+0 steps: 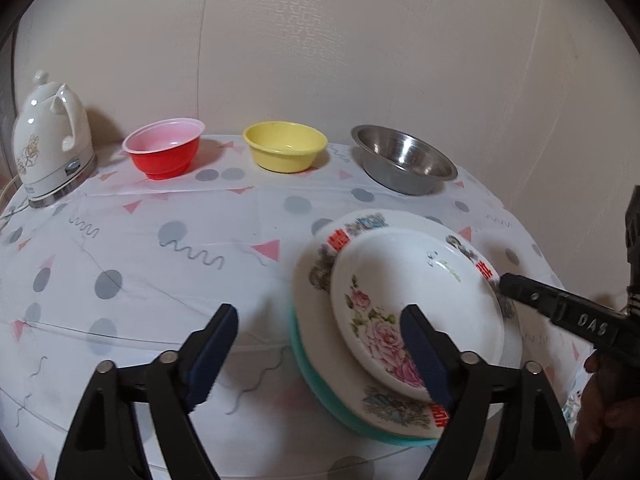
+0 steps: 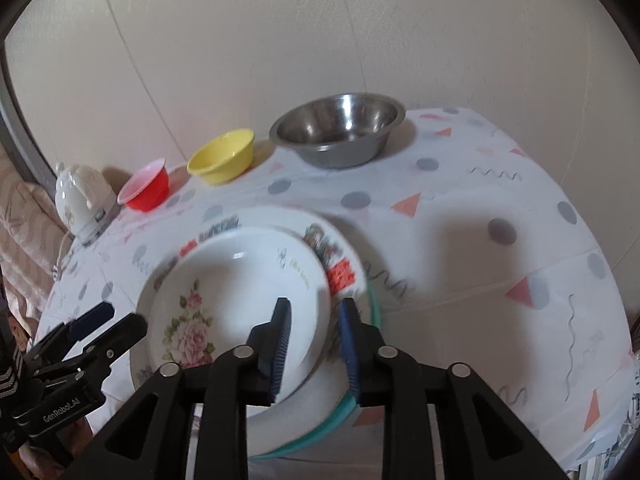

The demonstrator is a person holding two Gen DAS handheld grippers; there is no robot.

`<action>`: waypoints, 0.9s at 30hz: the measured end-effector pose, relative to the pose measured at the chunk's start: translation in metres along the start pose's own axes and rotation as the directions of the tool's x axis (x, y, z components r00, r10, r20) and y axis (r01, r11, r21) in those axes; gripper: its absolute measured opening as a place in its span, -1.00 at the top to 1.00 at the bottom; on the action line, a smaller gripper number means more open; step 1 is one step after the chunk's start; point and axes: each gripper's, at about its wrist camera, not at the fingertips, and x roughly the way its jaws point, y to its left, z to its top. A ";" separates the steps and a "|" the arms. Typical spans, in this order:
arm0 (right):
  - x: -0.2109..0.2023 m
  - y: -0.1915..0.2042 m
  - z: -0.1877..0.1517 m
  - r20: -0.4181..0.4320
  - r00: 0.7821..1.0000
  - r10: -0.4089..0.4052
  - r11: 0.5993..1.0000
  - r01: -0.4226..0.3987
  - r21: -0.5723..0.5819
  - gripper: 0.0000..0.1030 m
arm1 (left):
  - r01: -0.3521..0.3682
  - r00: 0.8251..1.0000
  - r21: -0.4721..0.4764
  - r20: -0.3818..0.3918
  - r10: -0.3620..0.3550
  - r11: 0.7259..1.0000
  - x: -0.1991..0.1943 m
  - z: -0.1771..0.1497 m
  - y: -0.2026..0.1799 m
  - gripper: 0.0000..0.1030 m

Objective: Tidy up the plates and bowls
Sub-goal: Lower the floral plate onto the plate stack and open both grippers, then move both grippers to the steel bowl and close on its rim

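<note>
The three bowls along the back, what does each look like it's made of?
Red bowl: thin plastic, it seems; the pale rim looks translucent and slightly glossy. Yellow bowl: opaque, with a smooth soft sheen, probably plastic or melamine; the pictures leave it open. Grey bowl: metal, likely stainless steel, with bright mirror-like streaks inside.
</note>
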 end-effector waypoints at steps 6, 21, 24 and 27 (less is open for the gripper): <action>-0.005 -0.027 0.017 0.040 0.999 -0.017 0.997 0.014 0.073 0.40 | -0.008 1.000 -0.054 -0.029 0.006 0.999 0.004 0.014 0.022 -0.81; 0.040 -0.077 0.083 0.081 0.995 0.062 0.973 -0.078 0.216 0.30 | -0.034 0.995 -0.075 -0.099 0.026 0.997 0.025 0.061 0.038 -0.89; 0.054 -0.082 0.100 0.084 0.994 0.066 0.968 -0.084 0.238 0.30 | -0.027 0.994 -0.080 -0.105 0.018 0.996 0.032 0.072 0.040 -0.89; 0.073 -0.085 0.118 0.068 0.996 0.055 0.963 -0.071 0.260 0.28 | -0.010 0.992 -0.105 -0.125 -0.003 0.994 0.042 0.082 0.045 -0.89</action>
